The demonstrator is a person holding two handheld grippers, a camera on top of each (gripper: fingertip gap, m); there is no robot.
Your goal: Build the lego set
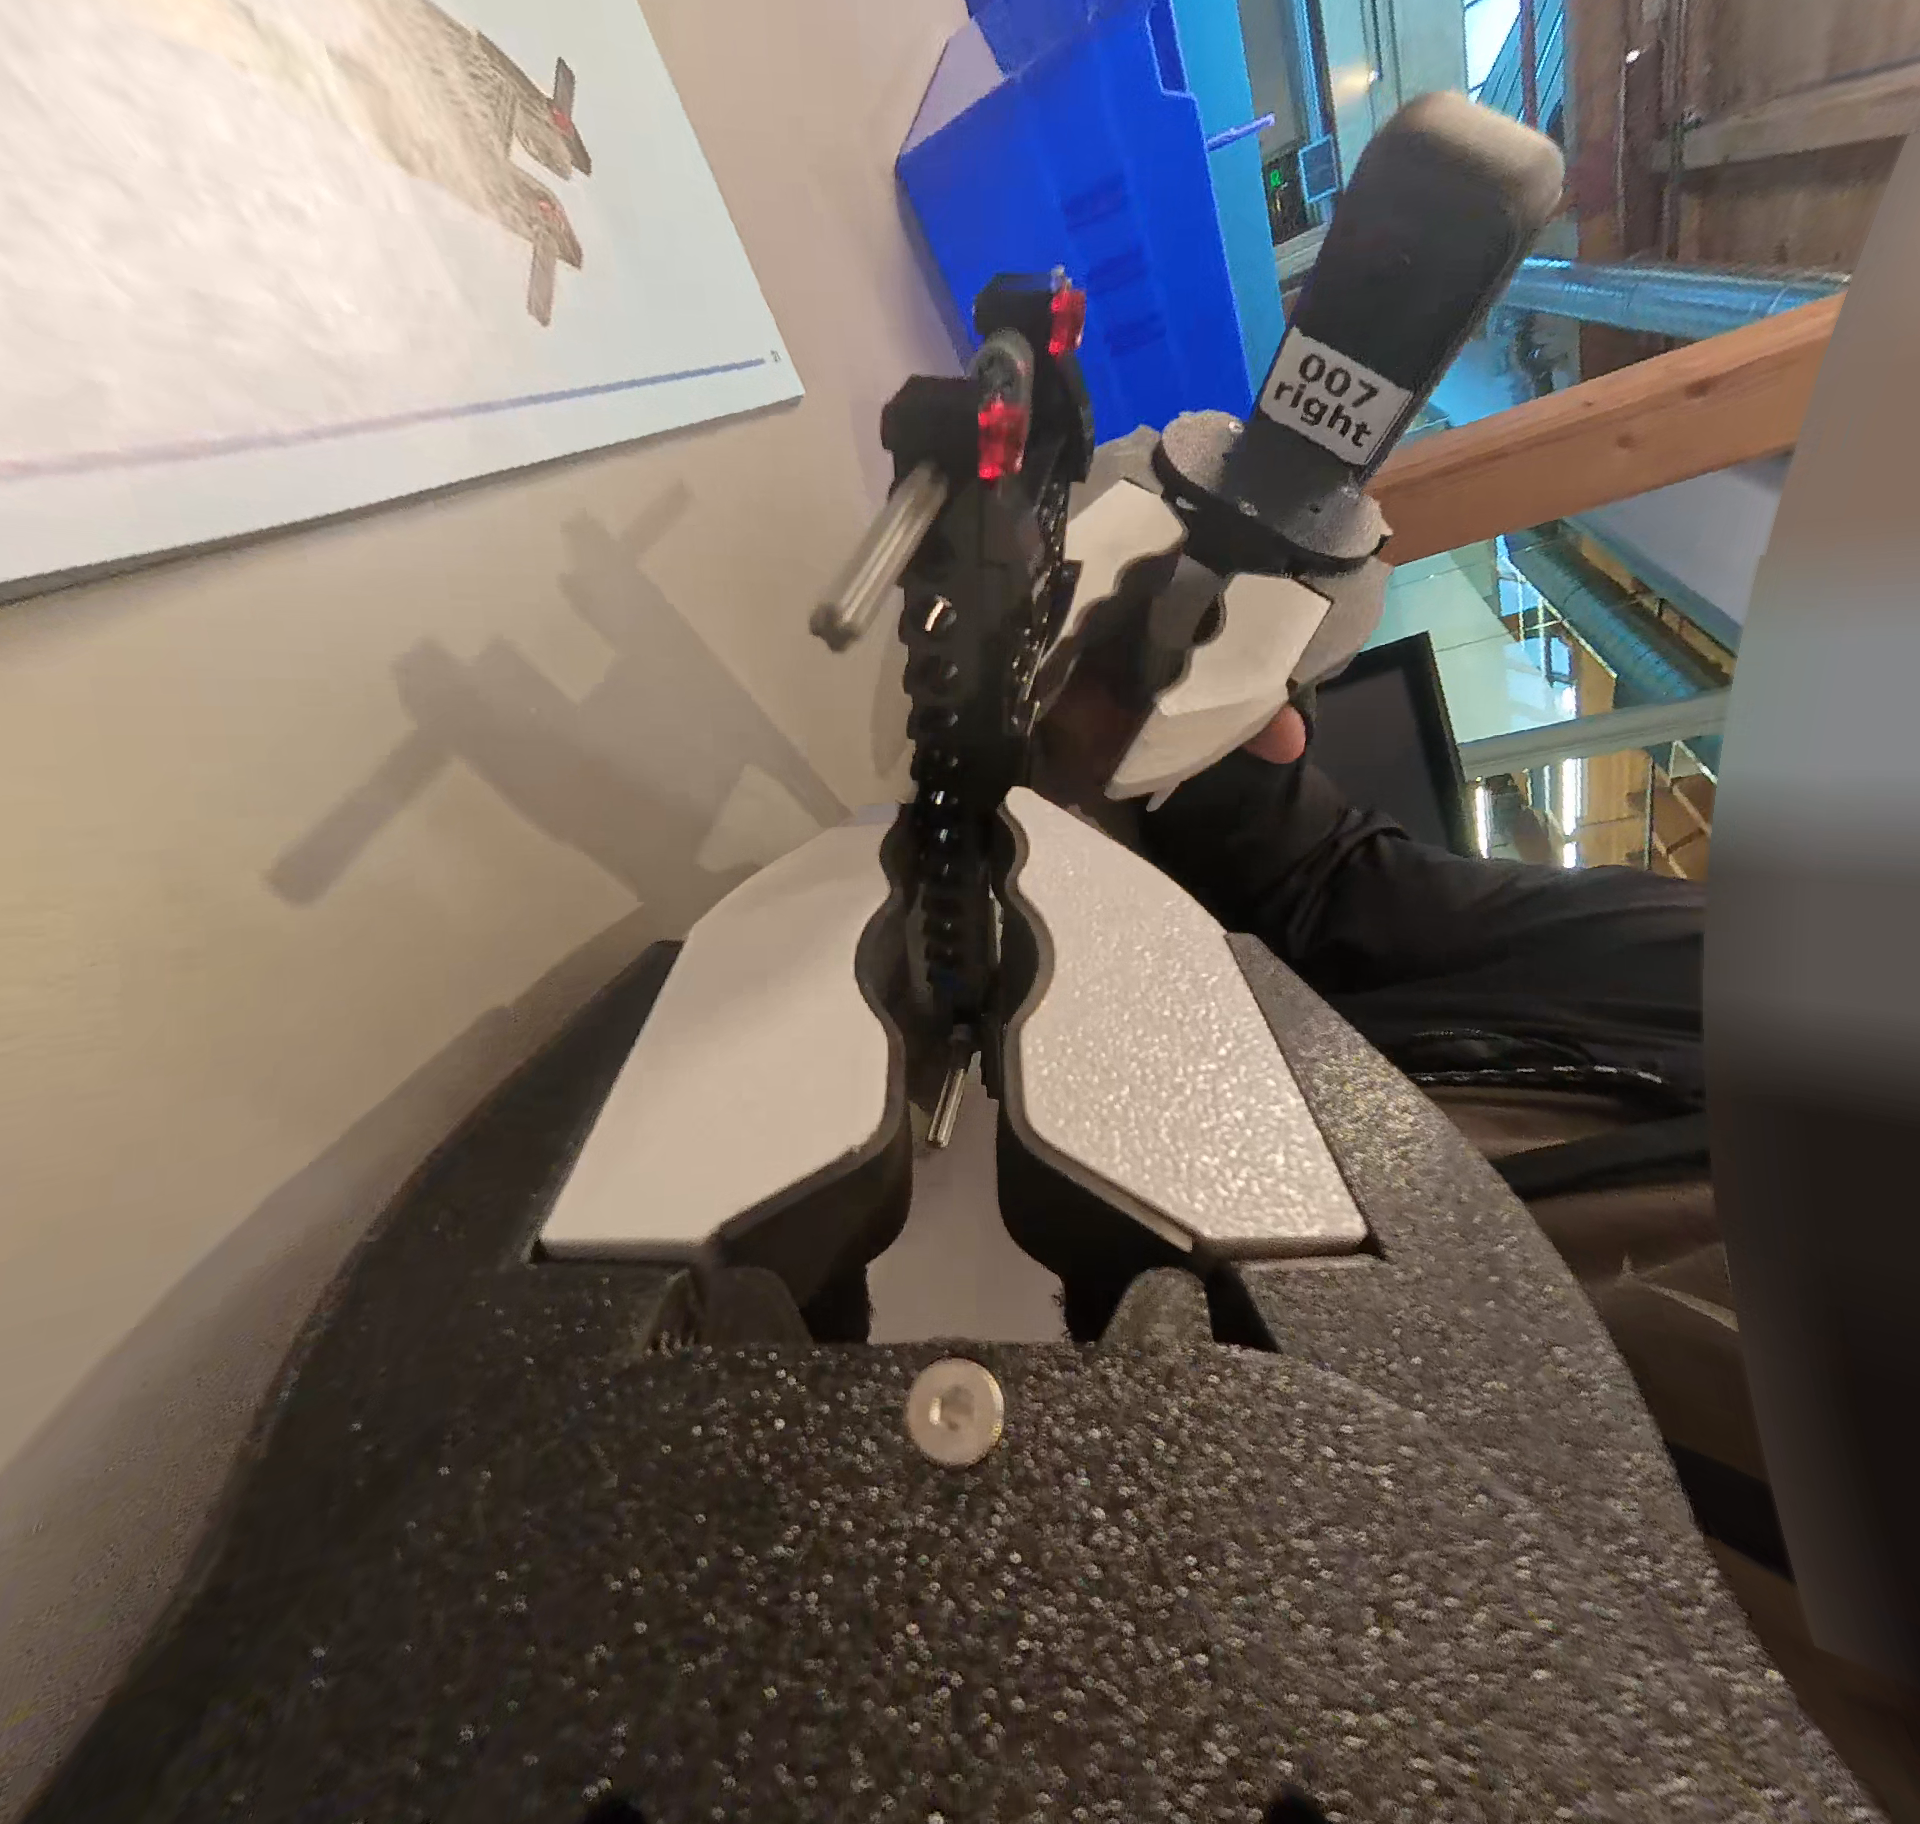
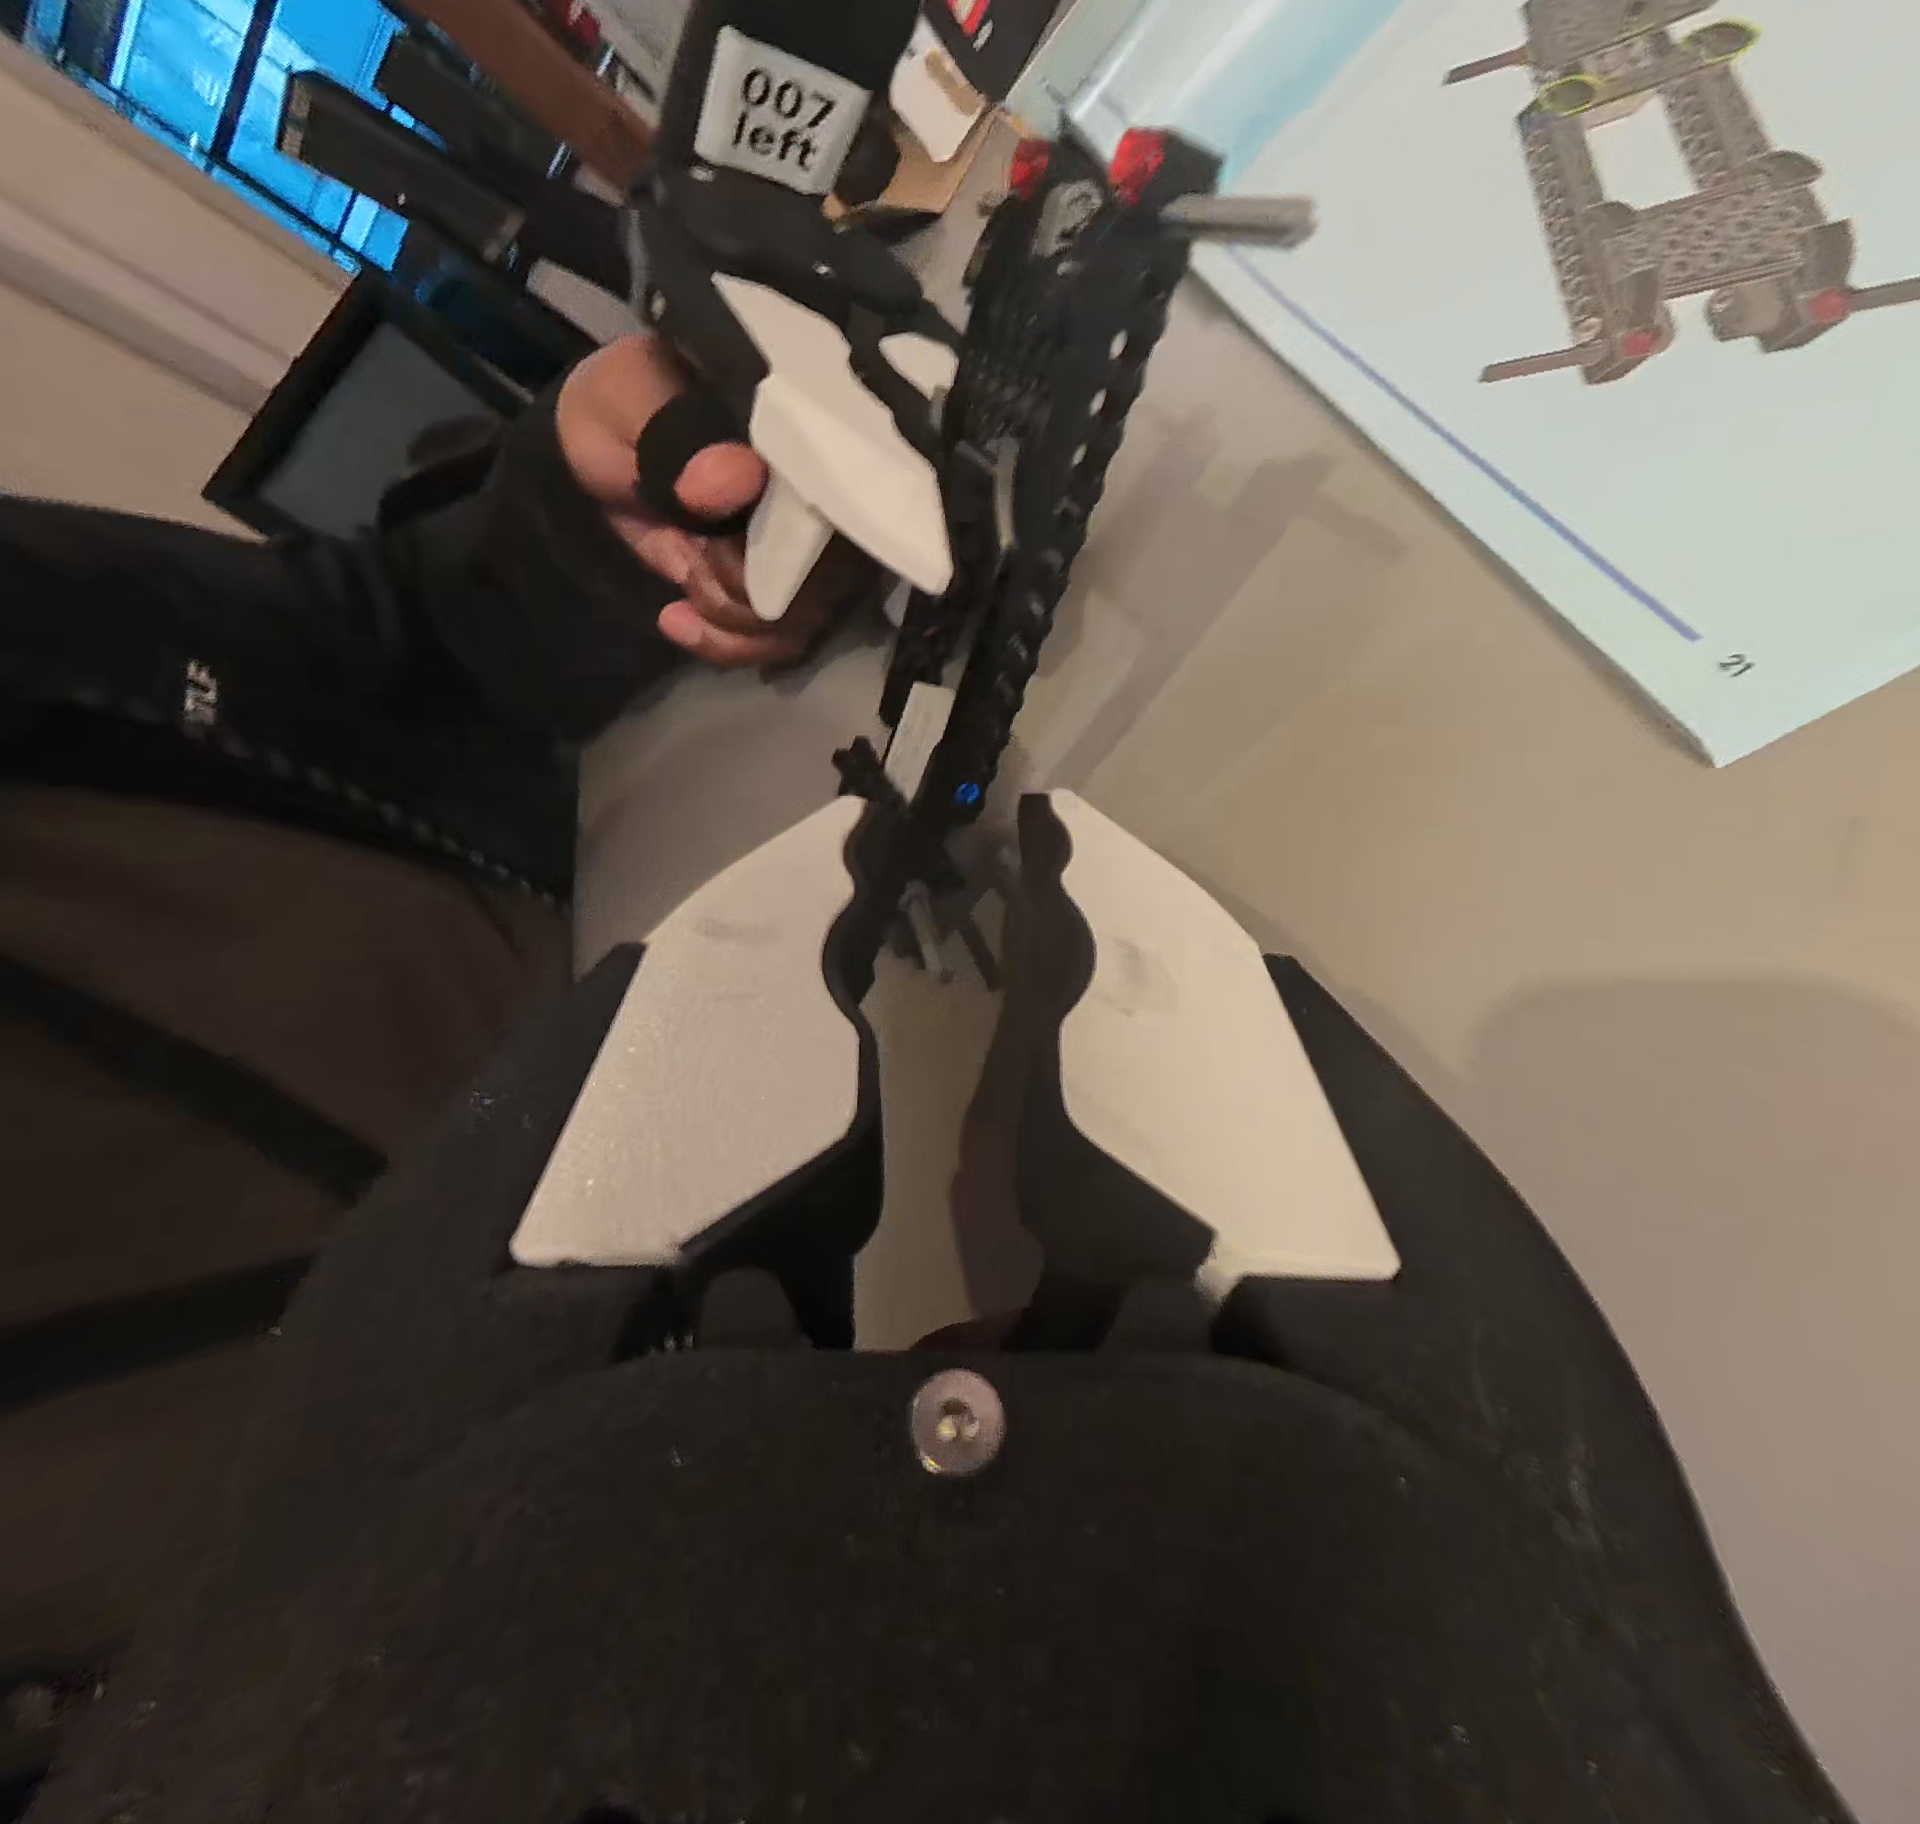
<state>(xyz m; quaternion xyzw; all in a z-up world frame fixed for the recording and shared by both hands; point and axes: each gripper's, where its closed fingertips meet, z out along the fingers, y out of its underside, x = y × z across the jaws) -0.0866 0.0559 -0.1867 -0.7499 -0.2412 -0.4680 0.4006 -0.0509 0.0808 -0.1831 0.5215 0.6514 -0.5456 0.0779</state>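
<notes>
Left claw is clamped on one end of a black toy-brick frame, both pads pressing it. The frame sits up off the beige worktop, with red bits and a grey axle at its far end. Right claw has its jaws apart around the frame's other end, with a gap on one side. An instruction page lies at the worktop's far edge, beside a blue bin.
</notes>
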